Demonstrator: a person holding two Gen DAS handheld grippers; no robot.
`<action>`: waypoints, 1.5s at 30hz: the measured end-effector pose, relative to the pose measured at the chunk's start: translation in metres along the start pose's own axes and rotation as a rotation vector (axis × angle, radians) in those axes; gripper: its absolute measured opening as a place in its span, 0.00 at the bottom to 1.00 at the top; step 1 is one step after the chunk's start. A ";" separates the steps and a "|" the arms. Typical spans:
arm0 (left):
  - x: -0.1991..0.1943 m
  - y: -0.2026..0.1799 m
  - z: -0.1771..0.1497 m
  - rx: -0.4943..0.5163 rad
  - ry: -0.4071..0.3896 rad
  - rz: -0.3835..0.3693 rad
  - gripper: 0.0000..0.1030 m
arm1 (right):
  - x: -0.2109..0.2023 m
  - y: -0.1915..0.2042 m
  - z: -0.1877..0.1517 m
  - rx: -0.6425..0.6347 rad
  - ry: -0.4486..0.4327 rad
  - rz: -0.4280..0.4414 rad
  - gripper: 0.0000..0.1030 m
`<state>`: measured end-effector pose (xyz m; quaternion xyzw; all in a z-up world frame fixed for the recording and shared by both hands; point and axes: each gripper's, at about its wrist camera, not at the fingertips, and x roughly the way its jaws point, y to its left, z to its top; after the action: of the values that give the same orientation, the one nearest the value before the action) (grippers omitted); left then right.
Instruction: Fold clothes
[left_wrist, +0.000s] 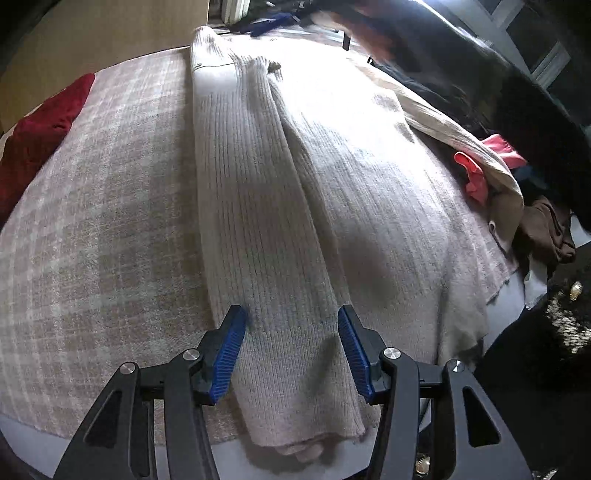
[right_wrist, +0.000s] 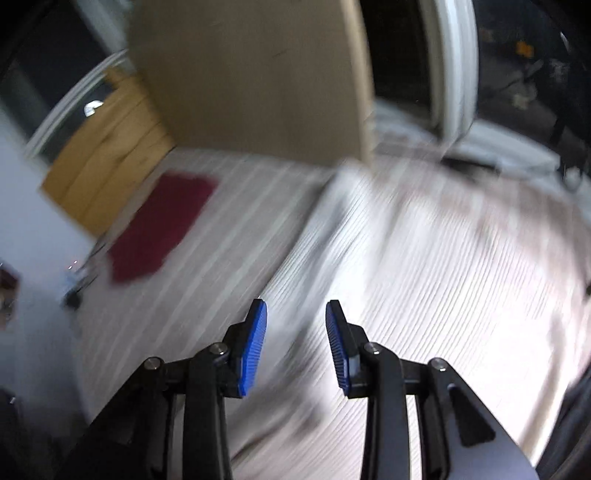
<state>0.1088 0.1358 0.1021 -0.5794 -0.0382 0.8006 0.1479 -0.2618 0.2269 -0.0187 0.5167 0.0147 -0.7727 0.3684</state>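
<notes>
A cream ribbed knit garment (left_wrist: 295, 206) lies lengthwise on the checked beige cover (left_wrist: 103, 229), folded into a long strip with a lengthwise fold down its middle. My left gripper (left_wrist: 293, 319) hovers over its near end, its blue pads apart and nothing pressed between them. In the right wrist view, which is blurred by motion, the same pale garment (right_wrist: 369, 266) stretches ahead. My right gripper (right_wrist: 295, 314) is above it with a gap between its blue pads and nothing in that gap.
A dark red cloth (left_wrist: 40, 133) (right_wrist: 159, 225) lies at the left edge of the cover. A heap of clothes, pink (left_wrist: 476, 173), brown (left_wrist: 546, 229) and dark (left_wrist: 535, 110), sits to the right. A brown board (right_wrist: 251, 77) stands at the far end.
</notes>
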 end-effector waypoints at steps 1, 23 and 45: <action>0.002 0.000 -0.001 -0.002 0.000 0.000 0.48 | 0.002 0.008 -0.016 -0.003 0.016 0.015 0.31; 0.014 -0.127 0.062 0.275 0.009 -0.092 0.50 | -0.284 -0.070 -0.285 0.305 -0.182 -0.295 0.41; -0.032 -0.070 0.042 0.238 -0.009 -0.103 0.51 | -0.299 0.009 -0.264 0.315 -0.265 -0.379 0.07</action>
<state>0.0924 0.1976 0.1612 -0.5516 0.0265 0.7933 0.2563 0.0097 0.4921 0.1036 0.4501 -0.0577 -0.8814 0.1310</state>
